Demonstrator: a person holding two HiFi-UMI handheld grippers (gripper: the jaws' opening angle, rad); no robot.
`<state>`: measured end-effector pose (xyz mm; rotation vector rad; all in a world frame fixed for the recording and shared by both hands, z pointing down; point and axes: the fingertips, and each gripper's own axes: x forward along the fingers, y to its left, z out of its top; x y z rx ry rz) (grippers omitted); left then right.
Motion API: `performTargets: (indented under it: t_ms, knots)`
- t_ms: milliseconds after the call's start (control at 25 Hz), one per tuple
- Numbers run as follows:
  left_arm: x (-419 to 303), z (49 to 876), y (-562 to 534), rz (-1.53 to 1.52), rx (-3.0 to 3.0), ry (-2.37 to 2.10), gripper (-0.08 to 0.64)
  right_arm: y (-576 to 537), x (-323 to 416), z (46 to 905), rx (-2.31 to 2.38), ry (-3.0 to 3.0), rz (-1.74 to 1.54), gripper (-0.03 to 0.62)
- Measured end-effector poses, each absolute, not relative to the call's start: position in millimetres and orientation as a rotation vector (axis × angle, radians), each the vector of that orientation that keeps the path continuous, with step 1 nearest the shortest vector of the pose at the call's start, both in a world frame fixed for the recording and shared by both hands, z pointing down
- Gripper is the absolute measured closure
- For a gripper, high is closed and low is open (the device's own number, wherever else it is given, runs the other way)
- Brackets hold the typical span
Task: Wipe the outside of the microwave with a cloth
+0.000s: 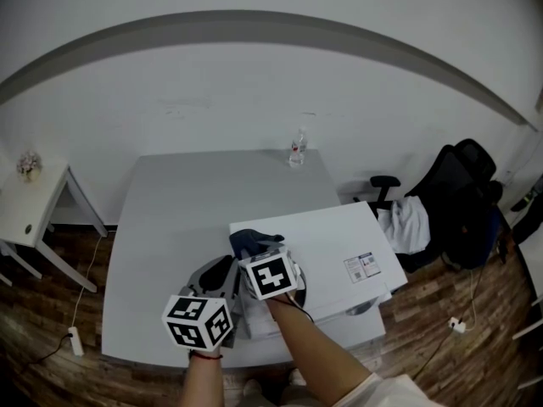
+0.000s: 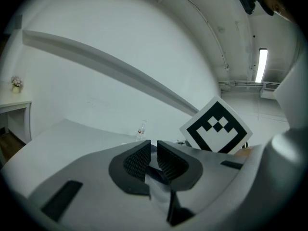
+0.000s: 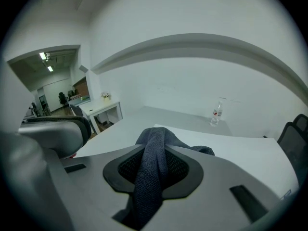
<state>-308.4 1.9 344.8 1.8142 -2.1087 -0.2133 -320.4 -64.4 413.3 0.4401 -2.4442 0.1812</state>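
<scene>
The white microwave (image 1: pixel 339 244) stands at the right front of a grey table (image 1: pixel 187 210); its flat top (image 3: pixel 236 150) fills the right gripper view. My right gripper (image 1: pixel 259 254) (image 3: pixel 159 150) is shut on a dark grey-blue cloth (image 1: pixel 249 242) (image 3: pixel 150 177), which rests on the microwave's near left top corner. Just left of it and lower, my left gripper (image 1: pixel 219 271) (image 2: pixel 153 157) hangs beside the microwave. Its jaws stand almost together with nothing held. The right gripper's marker cube (image 2: pixel 216 126) shows beyond them.
A small clear bottle (image 1: pixel 296 149) (image 3: pixel 218 111) stands at the table's far edge by the wall. A black office chair (image 1: pixel 462 193) with a white garment (image 1: pixel 411 223) is at the right. A white side table (image 1: pixel 25 202) is at the left. A power strip (image 1: pixel 76 339) lies on the floor.
</scene>
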Motion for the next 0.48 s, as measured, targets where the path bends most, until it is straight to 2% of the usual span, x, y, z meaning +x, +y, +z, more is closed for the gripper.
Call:
performTargets:
  t_ms: [320, 480]
  knots:
    - [-308.6, 339.2, 14.6, -0.247, 1.801, -2.126, 0.518, -49.6, -324.5, 410.6, 0.354, -2.462, 0.204, 0.497]
    - [-305.3, 333.4, 16.8, -0.251, 1.803, -2.144, 0.518, -34.9, -325.1, 405.1, 0.25, -2.497, 0.352, 0.497]
